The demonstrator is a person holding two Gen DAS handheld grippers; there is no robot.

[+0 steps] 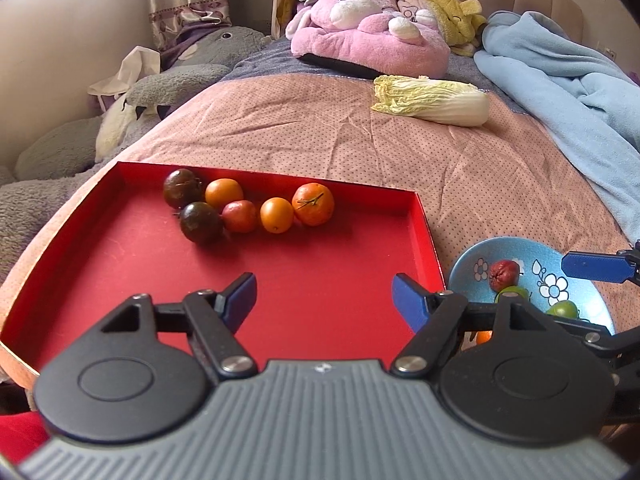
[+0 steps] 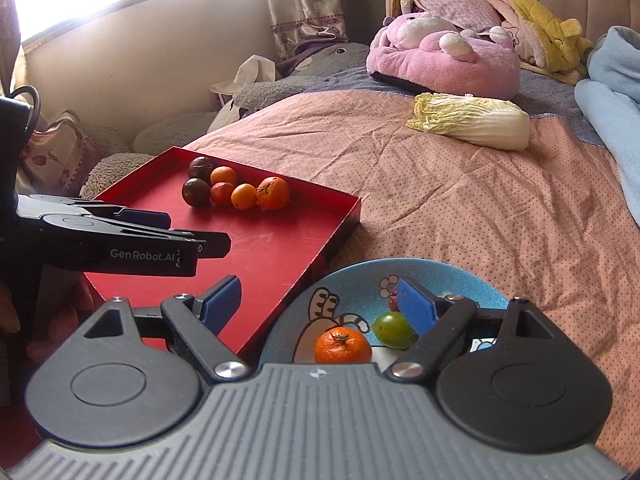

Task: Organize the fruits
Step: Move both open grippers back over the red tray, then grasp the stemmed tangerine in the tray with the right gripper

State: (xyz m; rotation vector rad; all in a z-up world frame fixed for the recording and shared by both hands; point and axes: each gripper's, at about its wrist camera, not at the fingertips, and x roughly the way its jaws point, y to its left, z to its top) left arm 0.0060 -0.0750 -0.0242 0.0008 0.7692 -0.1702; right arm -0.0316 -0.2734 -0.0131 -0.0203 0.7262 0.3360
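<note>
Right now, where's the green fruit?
In the right wrist view, one green fruit lies in the blue bowl, right of the orange, beside the open right gripper.

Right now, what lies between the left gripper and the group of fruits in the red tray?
Only bare red tray floor lies between the open left gripper and the fruit cluster. The left wrist view shows this best.

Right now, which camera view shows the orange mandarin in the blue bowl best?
The right wrist view: the mandarin sits nearly whole in the blue bowl, stem up, beside a green fruit. The left wrist view shows only an orange sliver behind the left gripper.
</note>
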